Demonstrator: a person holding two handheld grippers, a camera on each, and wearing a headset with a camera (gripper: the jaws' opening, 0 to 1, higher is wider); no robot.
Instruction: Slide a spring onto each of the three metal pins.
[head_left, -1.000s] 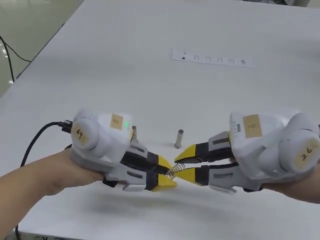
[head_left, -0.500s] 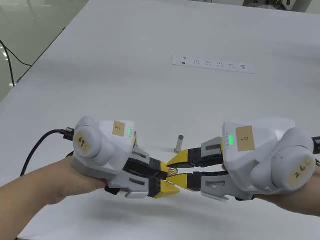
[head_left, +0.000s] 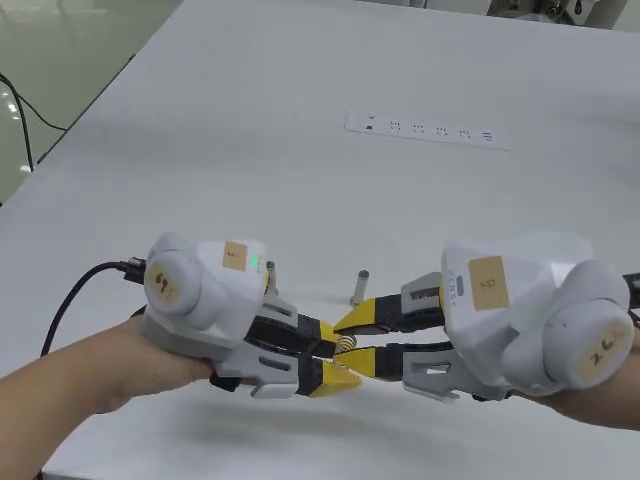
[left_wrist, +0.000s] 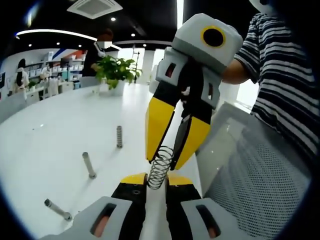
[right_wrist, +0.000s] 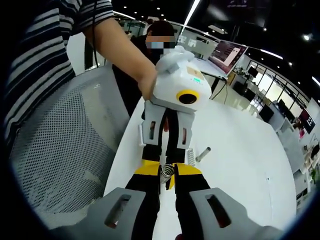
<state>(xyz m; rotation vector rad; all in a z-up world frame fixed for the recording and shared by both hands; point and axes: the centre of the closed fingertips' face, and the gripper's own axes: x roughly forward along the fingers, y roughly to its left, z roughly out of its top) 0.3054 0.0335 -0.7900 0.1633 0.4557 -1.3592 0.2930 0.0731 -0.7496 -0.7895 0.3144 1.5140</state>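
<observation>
1. Where the two grippers meet tip to tip over the near part of the white workbench (head_left: 250, 120), a short coil spring (left_wrist: 161, 167) spans the gap between them.
2. Left gripper (left_wrist: 156, 180): its yellow-tipped fingers (left_wrist: 134, 179) are pressed in on the near end of the spring and pinch it. The coil rises from between them at a slight tilt.
3. Right gripper (right_wrist: 168, 171): seen from the left gripper view, its fingers are spread in a narrow V. The free end of the spring lies between their tips, but whether either tip touches the coil cannot be told.
4. Seen from the head view, the spring lies roughly level, midway between the two facing sets of jaws.
5. Pins on the bench, beside the grippers and apart from the held spring:
   - The far pin (left_wrist: 119, 136) looks ribbed, as if it carries a coil.
   - The middle pin (left_wrist: 89, 165) has a smooth shaft.
   - The near pin (left_wrist: 57, 210) also has a smooth shaft.
6. Power strip (head_left: 425, 130): it lies flat, well beyond the pins.
</observation>
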